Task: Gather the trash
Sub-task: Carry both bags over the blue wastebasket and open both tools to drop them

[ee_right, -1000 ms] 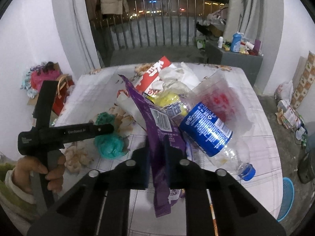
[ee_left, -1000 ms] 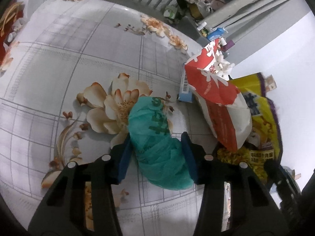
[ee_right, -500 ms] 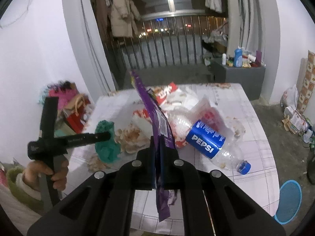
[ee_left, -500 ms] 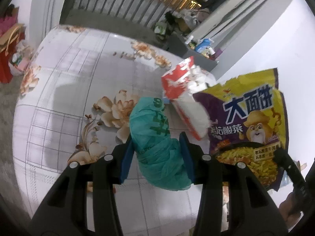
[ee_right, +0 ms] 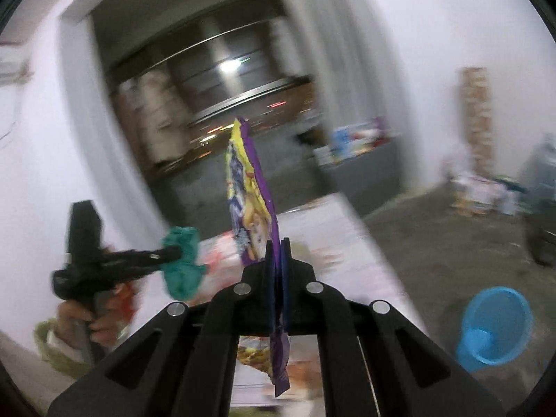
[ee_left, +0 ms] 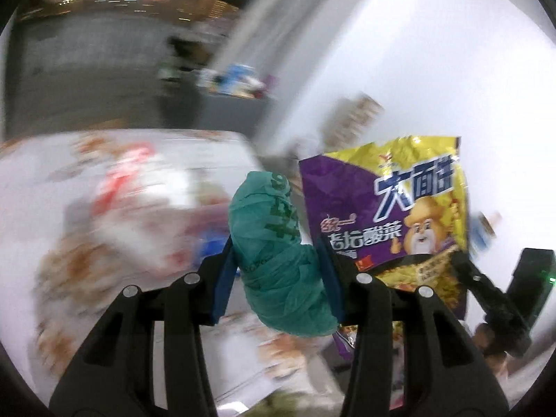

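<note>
Both jaws pinched trash aloft: left gripper [ee_left: 276, 271] squeezed the green bag wad [ee_left: 278, 253]; right gripper [ee_right: 277, 267] clamped the purple snack wrapper [ee_right: 248, 198]; best kept firm and carried over the blue bin [ee_right: 493, 326] before release.

A blue plastic basin [ee_right: 493, 326] sits on the grey floor [ee_right: 434, 243], well apart from the flowered surface [ee_right: 330, 222]. Against the white wall [ee_right: 434, 34] stands a tall, blurred stack of boxes [ee_right: 476, 114], and behind it all runs a dark balcony railing [ee_right: 243, 99].
</note>
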Demonstrator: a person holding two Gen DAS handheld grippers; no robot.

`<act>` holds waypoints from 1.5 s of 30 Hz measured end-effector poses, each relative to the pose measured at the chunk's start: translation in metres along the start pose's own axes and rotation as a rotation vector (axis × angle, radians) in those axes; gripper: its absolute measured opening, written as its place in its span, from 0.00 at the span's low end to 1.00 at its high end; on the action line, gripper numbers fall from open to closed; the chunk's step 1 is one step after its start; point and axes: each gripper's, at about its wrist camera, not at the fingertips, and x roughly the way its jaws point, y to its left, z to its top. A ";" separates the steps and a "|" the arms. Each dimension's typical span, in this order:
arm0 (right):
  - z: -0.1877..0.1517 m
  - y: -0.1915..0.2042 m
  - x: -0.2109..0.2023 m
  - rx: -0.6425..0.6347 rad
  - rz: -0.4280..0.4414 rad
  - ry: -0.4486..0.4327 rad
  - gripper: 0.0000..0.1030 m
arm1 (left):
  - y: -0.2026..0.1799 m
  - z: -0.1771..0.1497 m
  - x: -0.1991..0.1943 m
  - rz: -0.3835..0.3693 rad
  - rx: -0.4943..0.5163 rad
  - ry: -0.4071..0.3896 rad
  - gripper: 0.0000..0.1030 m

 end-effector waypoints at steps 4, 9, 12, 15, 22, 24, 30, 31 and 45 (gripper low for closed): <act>-0.001 -0.074 -0.033 0.101 -0.254 -0.062 0.03 | -0.075 0.024 0.083 -0.150 0.131 0.152 0.41; -0.015 -0.169 -0.047 0.260 -0.492 -0.070 0.03 | -0.172 0.022 0.217 -0.268 0.275 0.412 0.41; -0.027 -0.219 -0.037 0.335 -0.584 -0.040 0.03 | -0.217 0.001 0.302 -0.274 0.362 0.530 0.42; -0.042 -0.271 -0.012 0.420 -0.657 0.006 0.03 | -0.249 -0.024 0.376 -0.247 0.410 0.621 0.42; -0.086 -0.399 0.044 0.624 -0.751 0.088 0.03 | -0.293 -0.094 0.522 -0.177 0.476 0.754 0.43; -0.104 -0.427 0.057 0.684 -0.776 0.107 0.03 | -0.301 -0.119 0.555 -0.156 0.482 0.793 0.49; -0.179 -0.506 0.099 0.830 -0.822 0.244 0.48 | -0.289 -0.160 0.612 -0.042 0.502 0.817 0.71; -0.190 -0.512 0.099 0.851 -0.850 0.264 0.48 | -0.289 -0.160 0.613 -0.035 0.489 0.820 0.71; -0.112 -0.417 0.056 0.625 -0.909 0.102 0.74 | -0.299 -0.060 0.473 -0.191 0.393 0.536 0.80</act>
